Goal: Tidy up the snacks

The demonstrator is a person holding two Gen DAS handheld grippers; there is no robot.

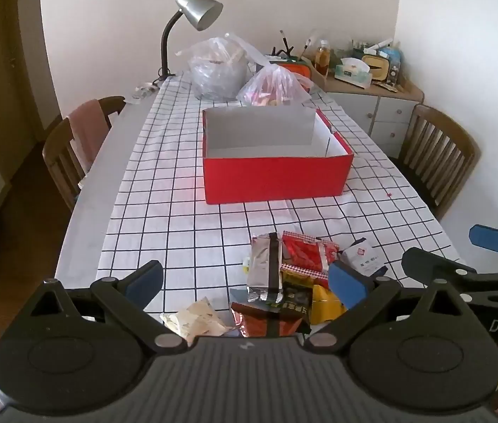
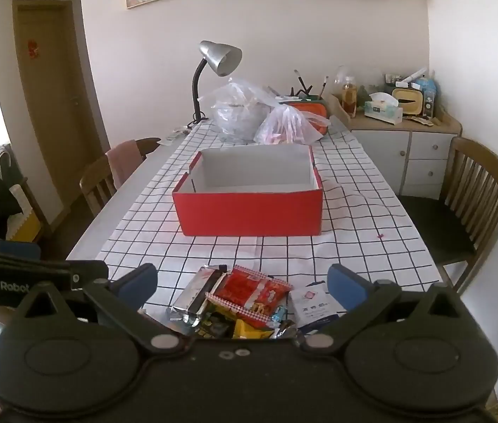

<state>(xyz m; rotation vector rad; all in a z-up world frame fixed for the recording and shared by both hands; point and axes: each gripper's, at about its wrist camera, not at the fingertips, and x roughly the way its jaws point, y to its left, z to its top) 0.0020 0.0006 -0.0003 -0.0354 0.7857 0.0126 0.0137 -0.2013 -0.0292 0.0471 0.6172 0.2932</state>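
A pile of snack packets lies on the checked tablecloth (image 1: 178, 211) near the front edge: a silver packet (image 1: 265, 268), a red packet (image 1: 307, 253), a white sachet (image 1: 363, 255), a yellow packet (image 1: 326, 303) and a beige packet (image 1: 196, 320). My left gripper (image 1: 248, 283) hangs open just above the pile, holding nothing. The right gripper (image 2: 242, 286) is open too, over the same red packet (image 2: 252, 290) and silver packet (image 2: 196, 296), and is seen at the right edge (image 1: 460, 250). Beyond the pile stands a red box (image 1: 277, 176) (image 2: 249, 211), its white inside empty.
Behind the box are two clear plastic bags (image 1: 273, 86) and a grey desk lamp (image 1: 198, 10). Wooden chairs flank the table on the left (image 1: 73, 148) and on the right (image 1: 439, 155). A cluttered cabinet (image 1: 372, 105) fills the far right corner.
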